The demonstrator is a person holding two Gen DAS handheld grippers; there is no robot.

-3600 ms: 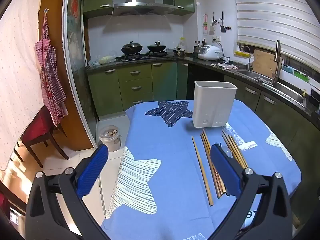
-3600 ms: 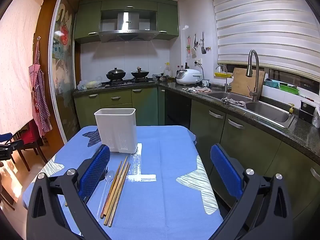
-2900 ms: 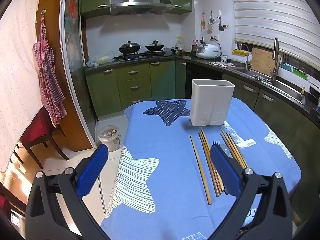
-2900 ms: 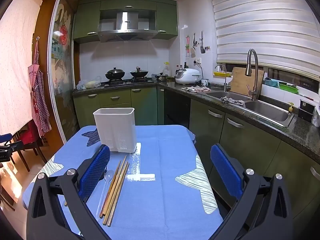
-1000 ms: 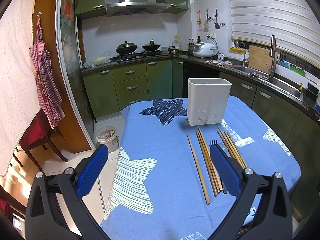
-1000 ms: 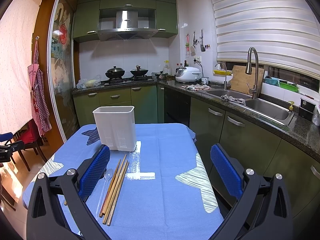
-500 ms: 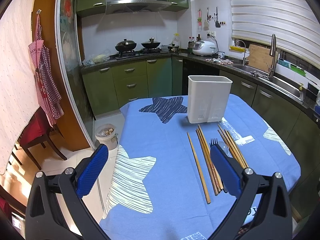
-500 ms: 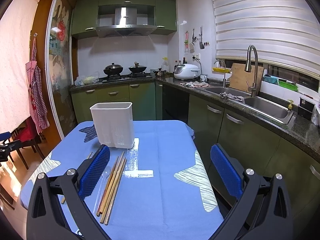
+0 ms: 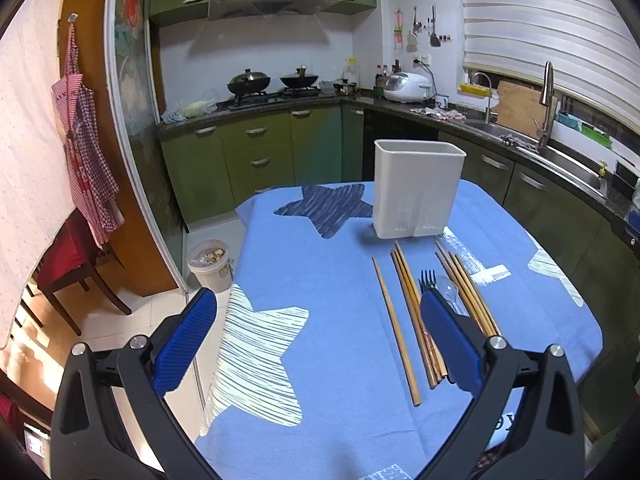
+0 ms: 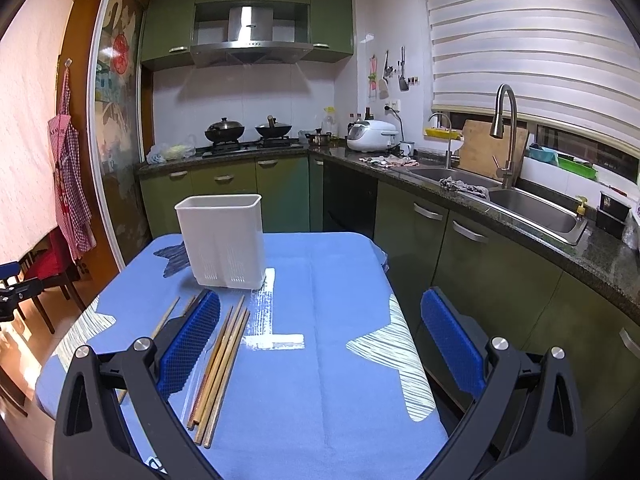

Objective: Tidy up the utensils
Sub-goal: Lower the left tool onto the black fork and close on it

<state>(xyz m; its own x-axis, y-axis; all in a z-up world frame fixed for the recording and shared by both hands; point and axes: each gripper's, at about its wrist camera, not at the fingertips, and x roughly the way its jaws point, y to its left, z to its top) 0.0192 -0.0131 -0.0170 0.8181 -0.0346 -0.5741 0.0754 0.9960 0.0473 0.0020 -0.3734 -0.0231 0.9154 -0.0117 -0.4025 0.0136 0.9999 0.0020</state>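
Note:
A white plastic utensil holder (image 9: 416, 192) (image 10: 222, 240) stands upright on the blue star-patterned tablecloth (image 9: 320, 272) (image 10: 320, 320). In front of it lie several wooden chopsticks (image 9: 396, 320) (image 10: 222, 356), a dark fork (image 9: 427, 279) and a clear plastic spoon (image 9: 448, 286), side by side. My left gripper (image 9: 318, 320) hovers open over the table's near left side, its right finger above the fork and chopsticks. My right gripper (image 10: 318, 320) is open too, its left finger over the chopsticks. Neither holds anything.
Green kitchen cabinets (image 10: 240, 192) and a counter with a sink (image 10: 532, 208) run behind and to the right of the table. A small bin (image 9: 210, 258) and a red-cushioned chair (image 9: 76, 256) stand on the floor to the left.
Both grippers have drifted slightly forward and lower toward the table. The right gripper's left finger now overlaps the chopsticks. Nothing on the table has moved.

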